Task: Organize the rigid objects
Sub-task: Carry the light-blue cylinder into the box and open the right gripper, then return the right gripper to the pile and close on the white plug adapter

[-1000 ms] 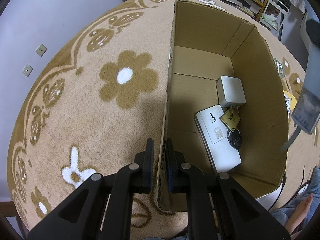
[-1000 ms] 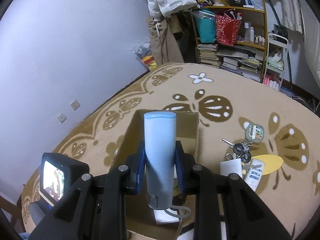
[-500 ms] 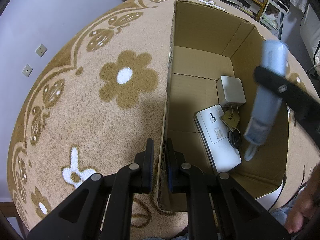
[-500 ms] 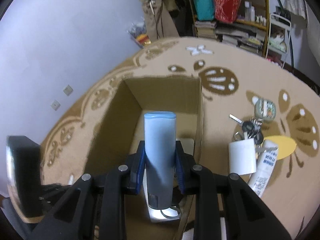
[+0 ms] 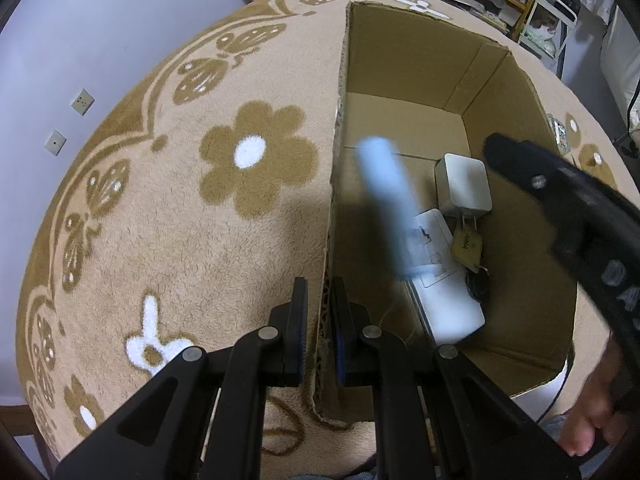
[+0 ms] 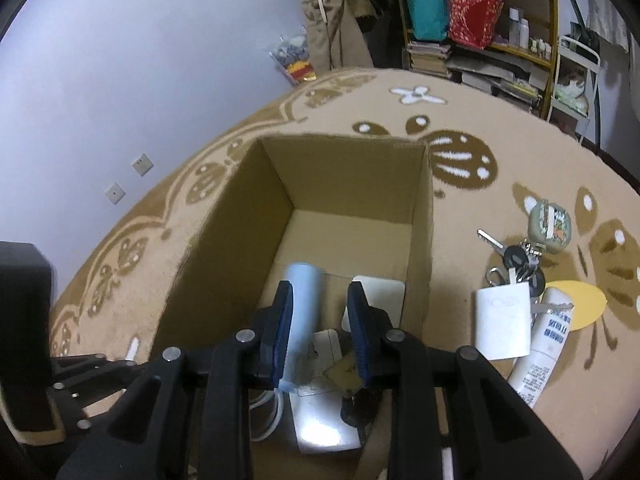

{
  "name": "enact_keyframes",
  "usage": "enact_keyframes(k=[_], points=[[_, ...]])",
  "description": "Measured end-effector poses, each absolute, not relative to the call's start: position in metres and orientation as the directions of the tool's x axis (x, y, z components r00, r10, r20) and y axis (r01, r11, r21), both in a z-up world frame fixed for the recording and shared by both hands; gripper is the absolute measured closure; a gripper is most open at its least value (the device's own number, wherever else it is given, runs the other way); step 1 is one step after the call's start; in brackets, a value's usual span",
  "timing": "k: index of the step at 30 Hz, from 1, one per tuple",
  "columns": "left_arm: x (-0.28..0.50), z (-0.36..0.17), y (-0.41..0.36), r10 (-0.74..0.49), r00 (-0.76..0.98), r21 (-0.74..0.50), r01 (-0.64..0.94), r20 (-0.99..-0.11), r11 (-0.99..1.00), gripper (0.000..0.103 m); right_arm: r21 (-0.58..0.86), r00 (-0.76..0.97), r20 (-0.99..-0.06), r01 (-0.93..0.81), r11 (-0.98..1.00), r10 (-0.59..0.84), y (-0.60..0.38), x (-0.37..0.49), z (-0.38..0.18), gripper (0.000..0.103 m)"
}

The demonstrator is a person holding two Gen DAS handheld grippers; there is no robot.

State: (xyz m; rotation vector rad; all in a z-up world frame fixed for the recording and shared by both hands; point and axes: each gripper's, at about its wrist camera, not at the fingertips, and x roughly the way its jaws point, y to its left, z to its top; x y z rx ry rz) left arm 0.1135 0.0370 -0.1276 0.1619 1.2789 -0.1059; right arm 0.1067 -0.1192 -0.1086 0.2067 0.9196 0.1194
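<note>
The left gripper [image 5: 320,284] points steeply down, its fingers drawn narrow and clamped on the near end of one side wall of the cardboard box [image 5: 400,60], one pad outside the wall and one inside. The right gripper [image 6: 320,290] angles down over the box's open top, fingers parted. The pale blue tube [image 6: 302,304] lies against one blue pad, while the other pad stands clear of it, so nothing is squeezed.

From the left wrist, the tube shows as a blurred, tilted streak inside the box, near the clamped wall, and whether it touches the floor of the box cannot be told. That view also lays the box's contents out plainly: a white plug charger [image 5: 464,186] by the wall opposite the clamped one, a flat white device [image 5: 444,304] nearer the left gripper, and a tan key tag [image 5: 466,244] between them.

Only the right wrist shows what waits outside the box, on the flowered carpet [image 6: 460,128]: a bunch of keys [image 6: 516,260], a round tin [image 6: 550,224], a white card-like block [image 6: 502,326] and a white printed tube [image 6: 540,356]
</note>
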Motion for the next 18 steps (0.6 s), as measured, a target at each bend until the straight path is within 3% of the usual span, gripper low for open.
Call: enact_keyframes(k=[2, 6, 8, 11, 18], points=[[0.114, -0.127, 0.039, 0.018, 0.287, 0.068, 0.164, -0.958, 0.984, 0.092, 0.205, 0.608, -0.776, -0.002, 0.979, 0.164, -0.121, 0.104, -0.101, 0.047], [0.114, -0.126, 0.04, 0.008, 0.286, 0.056, 0.162, -0.958, 0.985, 0.092, 0.116, 0.645, -0.761, 0.034, 0.993, 0.067, -0.125, 0.096, -0.083, 0.029], [0.113, -0.126, 0.04, 0.01, 0.288, 0.06, 0.165, -0.958, 0.984, 0.092, 0.087, 0.652, -0.758, 0.063, 0.994, 0.025, -0.13, 0.094, -0.077, 0.013], [0.114, -0.126, 0.04, 0.008, 0.287, 0.057, 0.163, -0.958, 0.985, 0.092, 0.062, 0.673, -0.739, 0.107, 0.992, -0.027, -0.144, 0.09, -0.07, 0.006], [0.114, -0.126, 0.041, 0.007, 0.287, 0.055, 0.162, -0.958, 0.985, 0.092, 0.052, 0.641, -0.762, 0.196, 0.979, -0.088, -0.182, 0.095, -0.085, 0.005]])
